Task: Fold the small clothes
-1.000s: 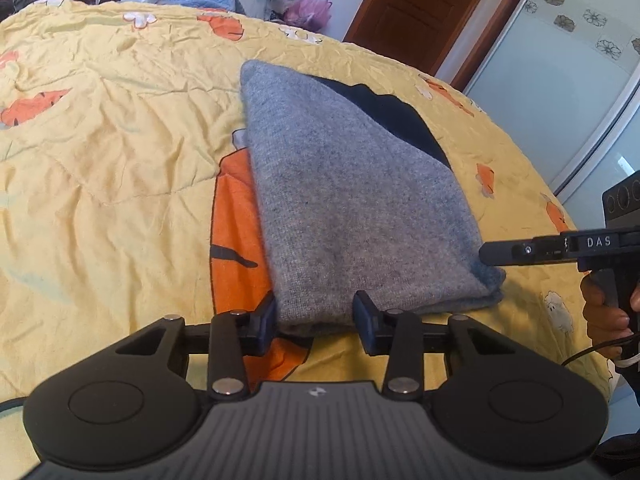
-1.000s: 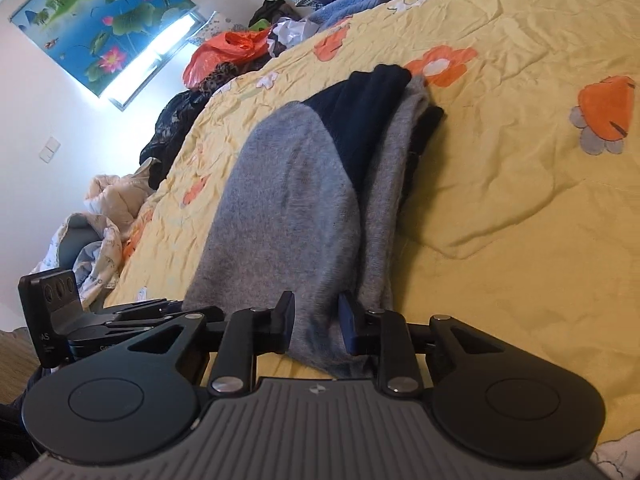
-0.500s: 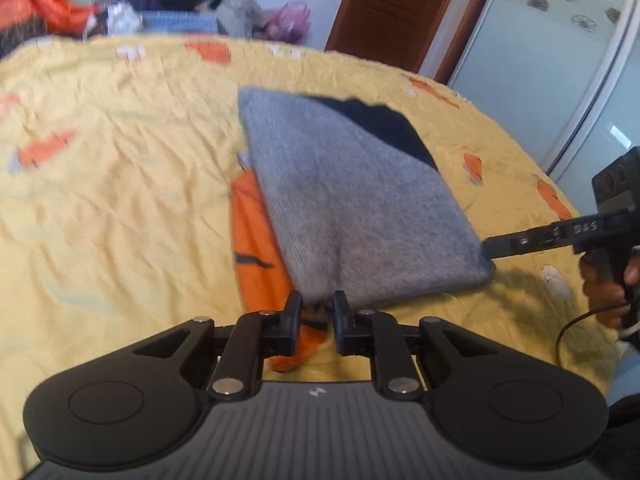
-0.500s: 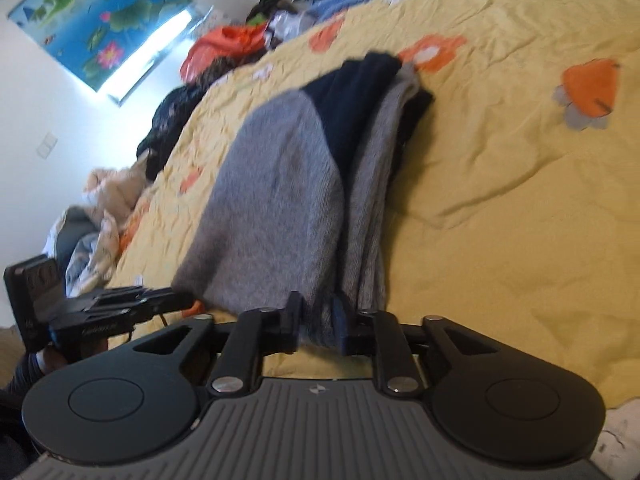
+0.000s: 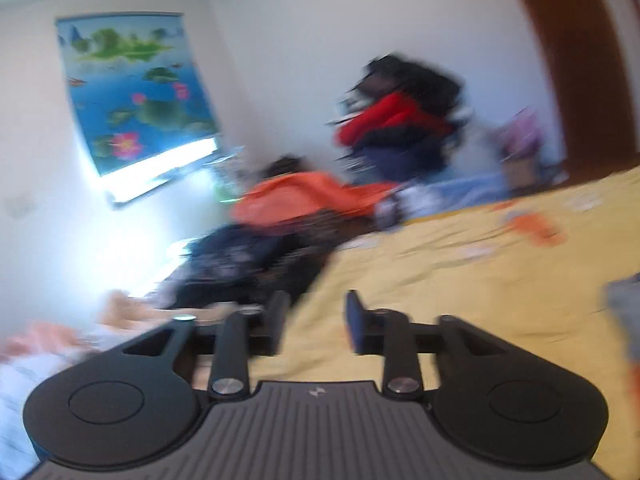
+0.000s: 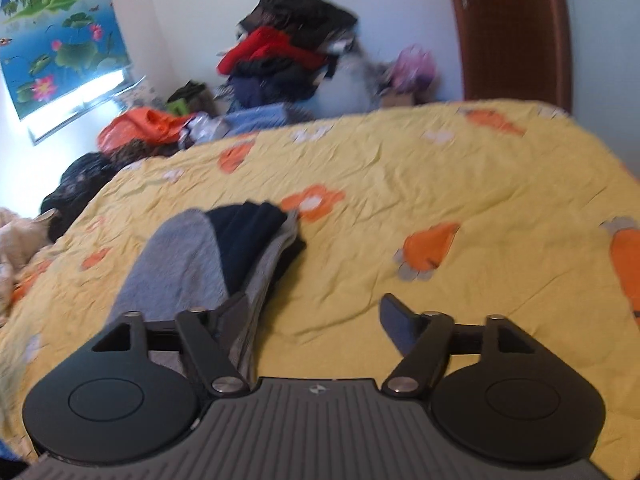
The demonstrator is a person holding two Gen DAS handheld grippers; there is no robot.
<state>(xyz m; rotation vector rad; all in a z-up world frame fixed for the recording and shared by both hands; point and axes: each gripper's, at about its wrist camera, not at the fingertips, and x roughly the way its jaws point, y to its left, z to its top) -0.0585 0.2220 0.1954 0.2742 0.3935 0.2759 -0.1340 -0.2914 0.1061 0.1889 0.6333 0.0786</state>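
Observation:
A folded grey and navy sweater [image 6: 200, 264] lies on the yellow bedspread [image 6: 440, 208], left of centre in the right wrist view. My right gripper [image 6: 316, 316] is wide open and empty, raised above the bed, its left finger over the sweater's near edge. My left gripper [image 5: 316, 320] is open and empty, turned away toward the far bed corner; its view is blurred. A grey patch at that view's right edge [image 5: 624, 300] looks like the sweater.
Piles of clothes [image 6: 288, 52] stand against the far wall, with orange and dark garments [image 6: 136, 128] at the bed's far left corner. A lotus blind [image 6: 52, 40] covers the window. A brown door [image 6: 512, 32] is at the back right.
Both grippers let go of the sweater's near edge, opened, and pulled up and away. The left one swung left toward the window; the sweater stays folded on the bed.

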